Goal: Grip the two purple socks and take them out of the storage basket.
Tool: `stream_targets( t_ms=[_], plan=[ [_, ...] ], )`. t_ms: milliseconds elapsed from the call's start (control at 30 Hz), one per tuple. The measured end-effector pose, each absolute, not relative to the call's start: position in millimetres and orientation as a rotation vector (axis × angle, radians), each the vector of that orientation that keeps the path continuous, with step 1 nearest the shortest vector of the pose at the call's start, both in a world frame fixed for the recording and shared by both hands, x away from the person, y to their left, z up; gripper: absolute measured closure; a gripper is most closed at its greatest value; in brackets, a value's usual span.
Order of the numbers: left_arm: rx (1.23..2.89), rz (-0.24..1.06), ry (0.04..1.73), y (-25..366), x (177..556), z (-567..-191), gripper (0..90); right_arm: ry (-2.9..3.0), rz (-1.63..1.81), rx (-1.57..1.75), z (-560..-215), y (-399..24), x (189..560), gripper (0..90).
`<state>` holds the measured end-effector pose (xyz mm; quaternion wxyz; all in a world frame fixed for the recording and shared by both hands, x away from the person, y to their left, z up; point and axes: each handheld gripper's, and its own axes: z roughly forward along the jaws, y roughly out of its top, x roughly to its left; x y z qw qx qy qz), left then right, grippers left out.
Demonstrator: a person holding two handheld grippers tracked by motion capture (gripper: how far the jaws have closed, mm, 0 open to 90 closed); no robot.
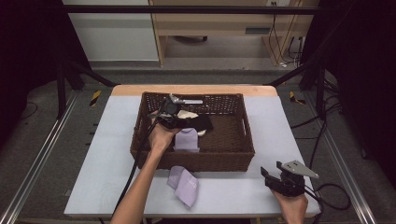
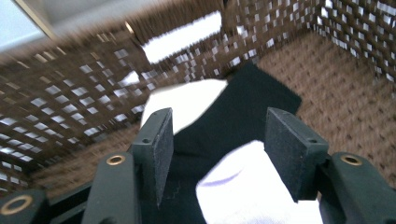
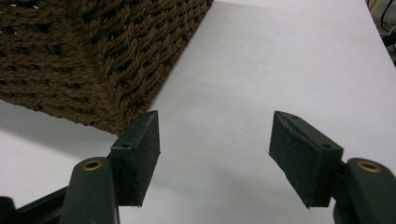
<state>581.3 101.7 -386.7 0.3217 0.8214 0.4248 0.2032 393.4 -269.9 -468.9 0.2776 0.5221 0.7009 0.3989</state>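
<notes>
The left gripper [image 2: 218,140] is down inside the brown wicker basket [image 1: 243,135], its jaws spread wide and grasping nothing; a black garment [image 2: 247,105] and a pale lilac cloth [image 2: 252,191] lie between and below the pads, with a white piece [image 2: 187,100] behind them near the basket's back wall. The right gripper [image 3: 215,158] rests near the front right corner of the table [image 1: 275,116], its jaws also parted and empty. A second lilac cloth [image 1: 183,184] lies on the light grey tabletop just in front of the basket. Beyond the table are a grey floor, black frame rails, loose cables and a wooden bench by the far wall.
</notes>
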Motion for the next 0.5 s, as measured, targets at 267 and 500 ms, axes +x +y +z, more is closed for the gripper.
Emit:
stream_targets(
  t_ms=[267, 500],
  plan=[
    [2.245, 0.477, 1.093, 98.1, 585.4, -397.4, 43.1, 1.882, 1.072, 1.401, -469.2, -270.2, 393.6, 33.7],
    [2.300, 0.435, 1.112, 98.1, 587.6, -405.5, 44.6, 1.891, 1.073, 1.402, -470.0, -269.1, 394.0, 34.1]
  ],
)
